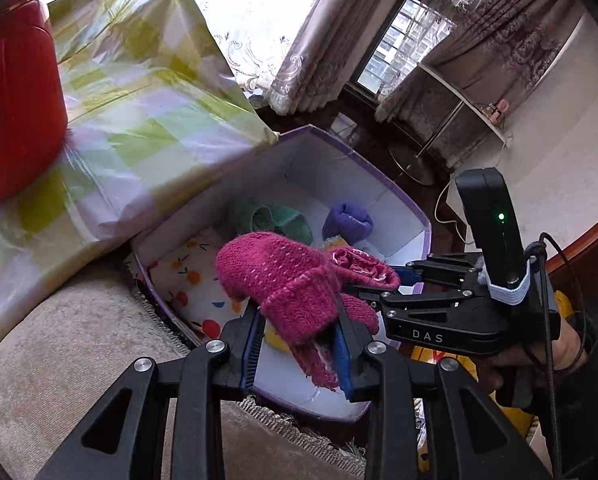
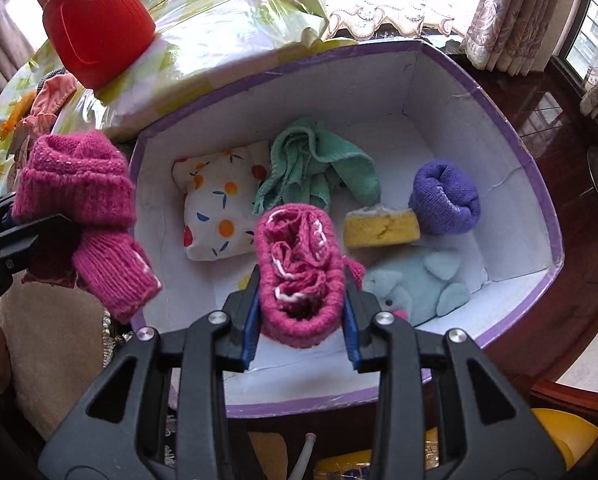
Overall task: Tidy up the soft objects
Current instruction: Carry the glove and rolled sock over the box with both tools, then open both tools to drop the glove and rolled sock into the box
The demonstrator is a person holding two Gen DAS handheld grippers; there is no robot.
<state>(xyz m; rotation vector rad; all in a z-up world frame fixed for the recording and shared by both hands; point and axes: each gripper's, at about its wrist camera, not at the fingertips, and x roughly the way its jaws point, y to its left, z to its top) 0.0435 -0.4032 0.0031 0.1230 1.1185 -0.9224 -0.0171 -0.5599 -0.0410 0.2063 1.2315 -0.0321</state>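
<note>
over the purple-rimmed box [image 2: 539,184], my left gripper [image 1: 299,332] clenches one pink knitted sock [image 1: 287,280] at its left edge; my right gripper [image 2: 301,312] grips another pink rolled sock [image 2: 299,264] above the near side.

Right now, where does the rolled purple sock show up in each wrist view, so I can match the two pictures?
Left wrist view: the rolled purple sock sits centre-right, at the far end of the purple-rimmed box, beyond the pink knit the left claw holds.
Right wrist view: the sock is right of centre, inside the box, just beside the yellow sponge.
Shared landmark: the red jar on the checked wrapped package.
</note>
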